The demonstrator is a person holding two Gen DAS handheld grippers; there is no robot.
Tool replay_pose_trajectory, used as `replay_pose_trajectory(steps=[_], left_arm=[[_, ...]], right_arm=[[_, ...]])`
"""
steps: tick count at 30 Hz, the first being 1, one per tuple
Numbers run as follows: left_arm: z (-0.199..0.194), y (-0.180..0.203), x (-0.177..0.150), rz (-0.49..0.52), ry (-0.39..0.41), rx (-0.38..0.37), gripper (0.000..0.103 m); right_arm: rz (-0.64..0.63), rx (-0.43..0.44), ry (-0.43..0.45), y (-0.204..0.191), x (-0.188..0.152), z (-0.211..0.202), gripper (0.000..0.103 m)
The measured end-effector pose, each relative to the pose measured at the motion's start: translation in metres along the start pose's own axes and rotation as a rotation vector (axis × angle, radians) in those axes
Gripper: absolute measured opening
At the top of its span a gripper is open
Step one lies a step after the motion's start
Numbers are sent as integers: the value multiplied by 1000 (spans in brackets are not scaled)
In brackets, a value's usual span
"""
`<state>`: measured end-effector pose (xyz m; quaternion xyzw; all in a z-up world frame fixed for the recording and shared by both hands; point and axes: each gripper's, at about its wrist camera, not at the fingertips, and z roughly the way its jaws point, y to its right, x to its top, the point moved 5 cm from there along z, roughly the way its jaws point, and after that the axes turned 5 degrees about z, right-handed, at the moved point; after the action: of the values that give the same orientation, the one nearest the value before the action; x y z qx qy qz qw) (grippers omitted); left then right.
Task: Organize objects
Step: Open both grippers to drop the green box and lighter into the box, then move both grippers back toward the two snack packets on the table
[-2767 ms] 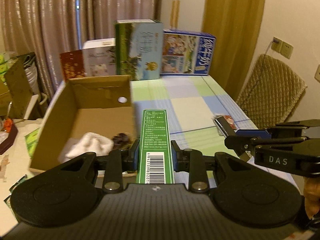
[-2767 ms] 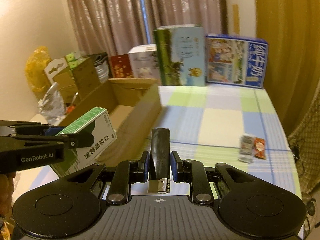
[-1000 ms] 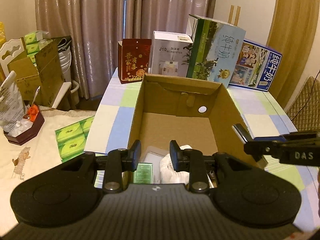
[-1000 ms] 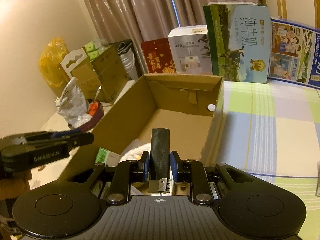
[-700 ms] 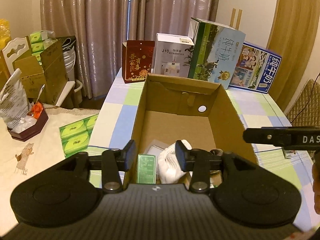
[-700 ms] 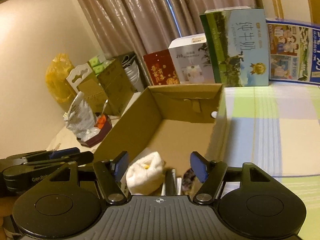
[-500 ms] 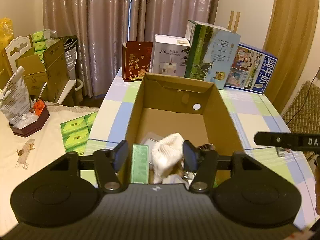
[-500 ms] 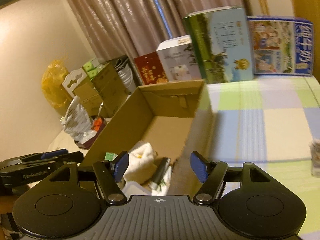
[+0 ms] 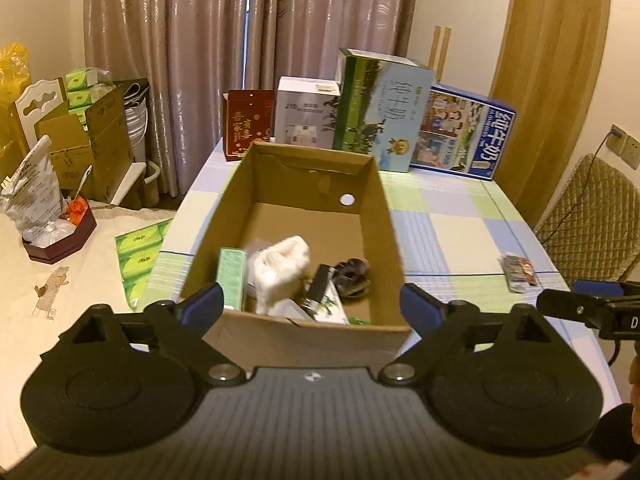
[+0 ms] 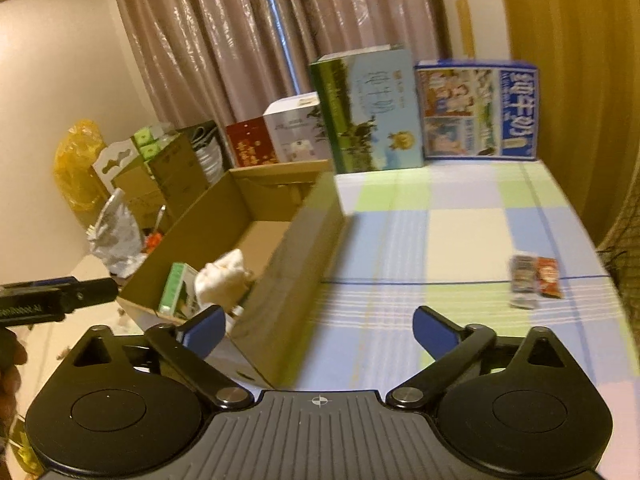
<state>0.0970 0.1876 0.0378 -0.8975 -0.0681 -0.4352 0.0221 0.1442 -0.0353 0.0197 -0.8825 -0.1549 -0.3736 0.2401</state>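
Covering most of both views, the checked tabletop [image 9: 460,240] carries a cardboard box [image 9: 376,216] near its left edge, open at the top. Behind it a row of cartons [image 9: 380,120] stands upright against the curtain [image 9: 200,40]. Inside the box lie a green pack [image 9: 231,278], a white cloth [image 9: 280,268], a dark stick [image 9: 318,286] and a dark crumpled lump [image 9: 352,278]; what lies under the cloth and along the near wall is hidden by that wall and too jumbled to make out. From the right wrist camera the box's right wall [image 10: 296,264] hides the stick altogether, and the whole frame is smeared by motion. Some small snack packets [image 10: 534,280] lie on the tabletop well to the right of the box, their print unreadable.

The left gripper [image 9: 311,306] hangs just short of the box's near wall, its fingers [image 9: 204,306] spread wide and empty. The right gripper [image 10: 318,328] is over the tabletop beside the box's right wall, its fingers [image 10: 430,330] also wide apart and empty. Each gripper shows in the other's view only as a black tip cut off at the frame edge.

A few seconds back the left fingers were clamped on the green pack and the right ones on the dark stick; both things now rest in the box, and both grippers have opened and pulled back from it.
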Motion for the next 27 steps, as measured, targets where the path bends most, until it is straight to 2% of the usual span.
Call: replay_pose_trajectory(steps=[4, 15, 27], left_arm=[[-11, 17, -5, 4, 6, -8, 101], [-26, 71, -17, 36, 10, -59, 102], [-6, 143, -18, 100, -14, -163, 102]], right_arm=[[-8, -30, 16, 12, -8, -23, 101], [71, -119, 78, 67, -14, -77, 101], [200, -250, 116, 150, -19, -116, 101]])
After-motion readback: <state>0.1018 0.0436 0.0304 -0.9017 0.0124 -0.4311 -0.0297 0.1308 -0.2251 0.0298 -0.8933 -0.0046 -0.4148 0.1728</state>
